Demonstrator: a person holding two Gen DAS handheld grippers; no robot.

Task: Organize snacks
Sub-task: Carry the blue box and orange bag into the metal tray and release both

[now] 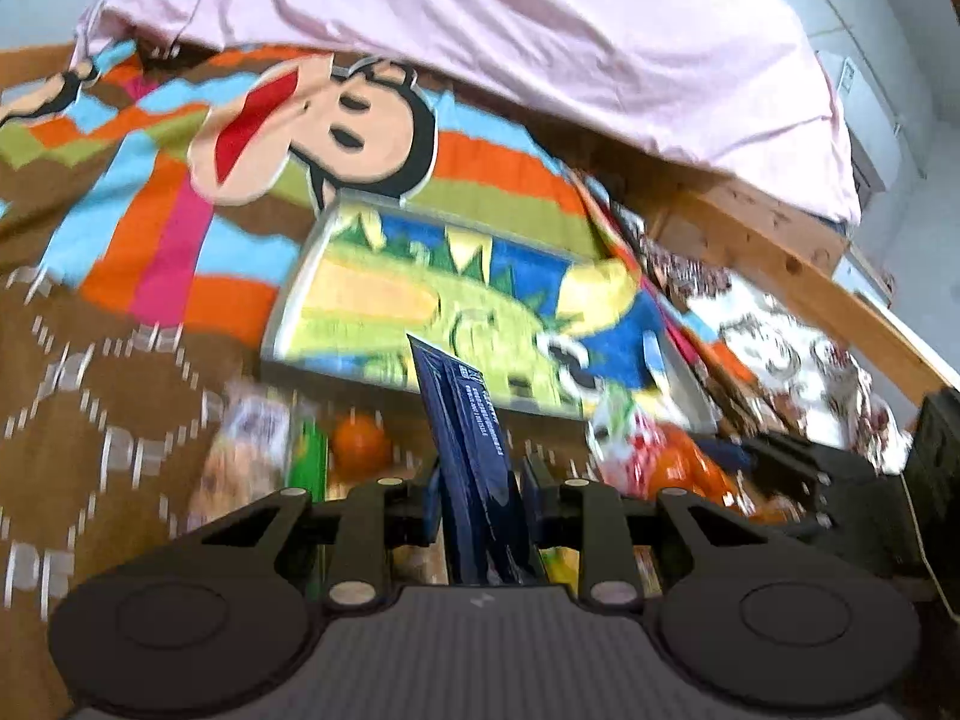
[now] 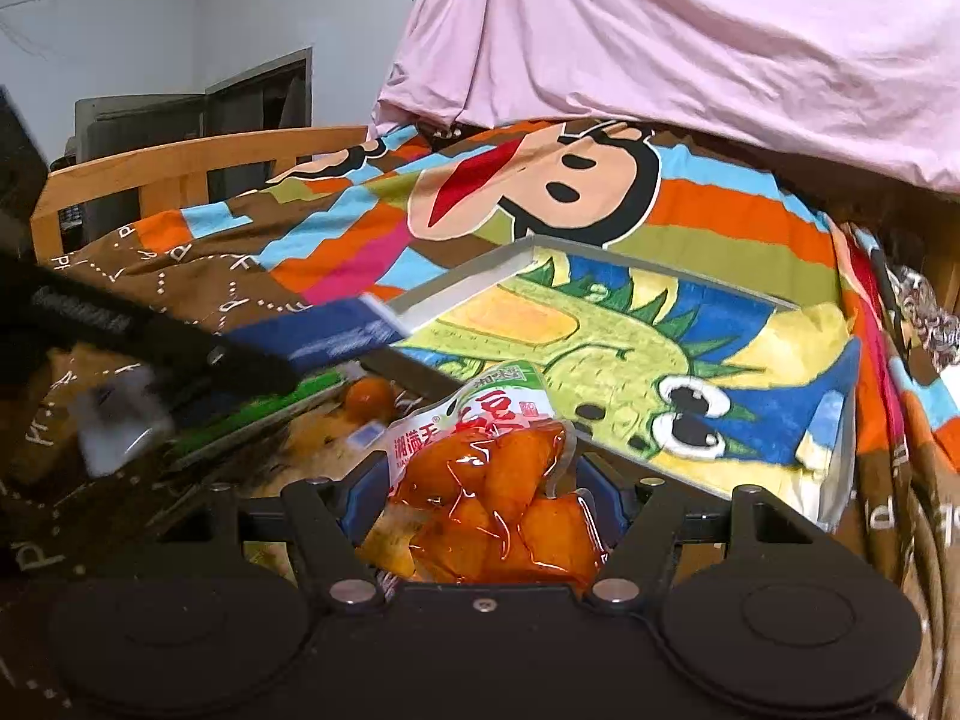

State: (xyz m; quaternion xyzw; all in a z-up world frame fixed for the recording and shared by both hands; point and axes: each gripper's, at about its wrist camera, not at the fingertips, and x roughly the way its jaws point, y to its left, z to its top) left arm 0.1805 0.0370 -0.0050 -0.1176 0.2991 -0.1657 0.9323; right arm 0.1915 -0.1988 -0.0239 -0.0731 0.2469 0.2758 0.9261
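My left gripper is shut on a dark blue snack packet that stands upright between its fingers, just short of the tray. My right gripper is shut on a clear pouch of orange snack pieces with a red, white and green label. A shallow grey tray with a green dinosaur picture lies ahead on the bedspread; it also shows in the right wrist view. In the right wrist view the left gripper holds the blue packet at the tray's left edge.
Loose snacks lie on the brown bedspread before the tray: an orange ball-shaped sweet, a green packet, a pale packet. A pink sheet hangs behind. A wooden bed rail runs on the right.
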